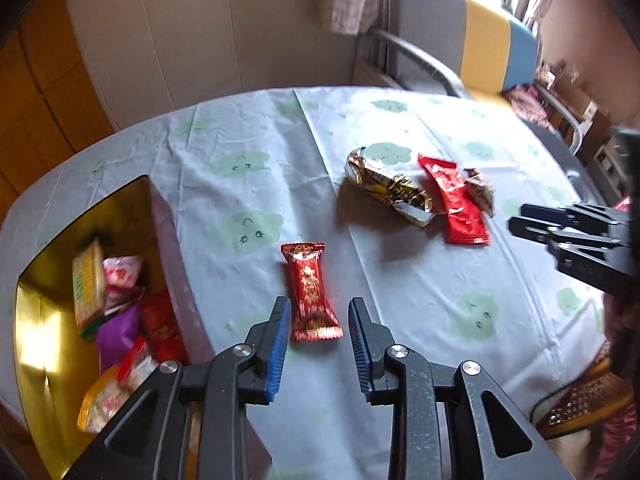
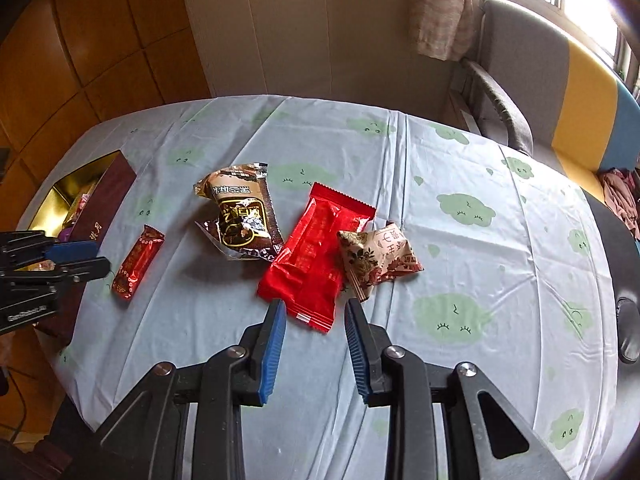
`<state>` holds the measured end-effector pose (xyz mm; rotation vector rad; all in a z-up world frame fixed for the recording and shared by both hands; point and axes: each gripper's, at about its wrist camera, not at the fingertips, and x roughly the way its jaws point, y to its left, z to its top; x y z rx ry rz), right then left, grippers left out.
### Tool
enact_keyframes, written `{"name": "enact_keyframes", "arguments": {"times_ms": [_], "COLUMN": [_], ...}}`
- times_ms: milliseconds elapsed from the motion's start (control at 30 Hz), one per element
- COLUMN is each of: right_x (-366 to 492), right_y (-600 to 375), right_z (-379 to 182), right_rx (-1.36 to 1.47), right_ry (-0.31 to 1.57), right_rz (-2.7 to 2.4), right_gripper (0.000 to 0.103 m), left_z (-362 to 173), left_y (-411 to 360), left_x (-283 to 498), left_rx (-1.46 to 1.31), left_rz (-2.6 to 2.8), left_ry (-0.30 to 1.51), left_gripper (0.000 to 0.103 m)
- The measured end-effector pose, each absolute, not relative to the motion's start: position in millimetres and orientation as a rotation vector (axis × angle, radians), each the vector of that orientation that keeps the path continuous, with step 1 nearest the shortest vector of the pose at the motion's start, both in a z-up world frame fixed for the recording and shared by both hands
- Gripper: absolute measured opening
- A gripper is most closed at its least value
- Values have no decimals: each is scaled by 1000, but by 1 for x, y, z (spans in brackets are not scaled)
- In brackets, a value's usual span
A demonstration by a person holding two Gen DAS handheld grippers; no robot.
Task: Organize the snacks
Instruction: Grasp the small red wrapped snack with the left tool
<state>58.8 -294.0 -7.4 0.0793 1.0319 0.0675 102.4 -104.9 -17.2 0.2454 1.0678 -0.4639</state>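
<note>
Two grippers reaching, both spread wide, empty: left gripper straddling small red candy bar on worktop, right gripper nearing red packet. Next: closing, carrying to gold box.

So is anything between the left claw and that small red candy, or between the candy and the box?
Nothing visible: the left claw is open around the candy, with only bare tablecloth before the box.
</note>
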Motion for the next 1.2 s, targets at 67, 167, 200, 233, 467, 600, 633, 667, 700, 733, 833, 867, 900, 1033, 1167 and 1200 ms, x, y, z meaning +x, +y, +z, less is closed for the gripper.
{"name": "enact_keyframes", "arguments": {"times_ms": [67,167,200,233,467,600,633,667,700,733,833,867,900,1033,1167,1200], "right_x": [59,59,60,59,57,56,56,56,56,56,56,57,57,59,64,66], "right_y": [-295,-295,-295,-294,-303,-320,-323,-326,-326,-326,-323,-322,-321,-312,-290,-285], "right_z": [-3,-1,1,2,9,11,10,9,7,6,1,0,-2,-4,-6,-7], "right_rx": [107,136,139,142,174,246,263,278,285,288,284,291,298,309,266,254], "right_ry": [1020,1011,1006,1000,960,943,945,952,959,965,981,987,993,1002,1023,1031], "right_rz": [81,96,102,107,88,49,41,36,35,34,45,56,69,141,214,223], "right_gripper": [32,32,32,32,32,32,32,32,32,32,32,32,32,32,37,37], "left_z": [-32,-48,-52,-55,-74,-65,-61,-58,-56,-54,-55,-58,-63,-70,-74,-73], "left_y": [-114,-118,-121,-123,-131,-128,-128,-129,-131,-134,-142,-145,-148,-145,-139,-140], "left_x": [117,129,133,136,143,128,119,107,98,85,53,46,39,30,32,30], "left_rx": [268,285,287,292,315,247,231,226,223,219,252,268,285,259,236,235], "left_rz": [-447,-409,-407,-396,-383,-433,-459,-488,-518,-560,-624,-630,-633,-631,-641,-642], "left_ry": [1120,1164,1171,1172,1189,1153,1142,1129,1118,1102,1062,1055,1051,1034,1028,1026], "left_gripper": [30,30,30,30,22,21,21,21,21,21,21,21,21,22,23,23]}}
